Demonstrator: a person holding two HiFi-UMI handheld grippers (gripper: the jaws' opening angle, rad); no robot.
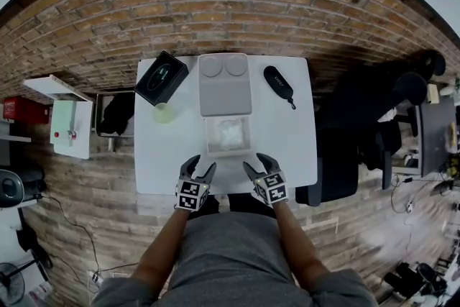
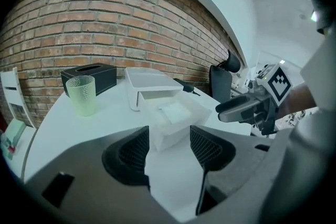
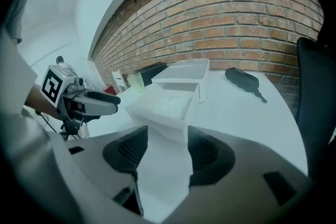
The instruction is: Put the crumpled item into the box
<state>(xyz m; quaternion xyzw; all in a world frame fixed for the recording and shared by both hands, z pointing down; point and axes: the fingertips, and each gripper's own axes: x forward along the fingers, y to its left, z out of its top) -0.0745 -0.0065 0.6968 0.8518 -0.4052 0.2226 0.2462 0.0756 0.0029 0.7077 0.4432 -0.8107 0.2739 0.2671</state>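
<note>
A small open white box (image 1: 210,144) stands on the white table (image 1: 291,140), with a crumpled white item (image 1: 231,134) lying inside it. Both grippers hover at the table's near edge, just short of the box. My left gripper (image 1: 200,166) is open and holds nothing. My right gripper (image 1: 255,162) is also open and holds nothing. The left gripper view looks past its own gripper (image 2: 169,134) to the box (image 2: 164,134) and the item (image 2: 176,111). The right gripper view looks past its own gripper (image 3: 167,134) to the box (image 3: 157,122).
Behind the box lies a grey-white lid or tray (image 1: 225,85). A black tissue box (image 1: 162,77) and a green cup (image 1: 164,112) sit at the back left, and a black case (image 1: 279,83) at the back right. A brick floor surrounds the table, and a dark chair (image 1: 338,169) stands to its right.
</note>
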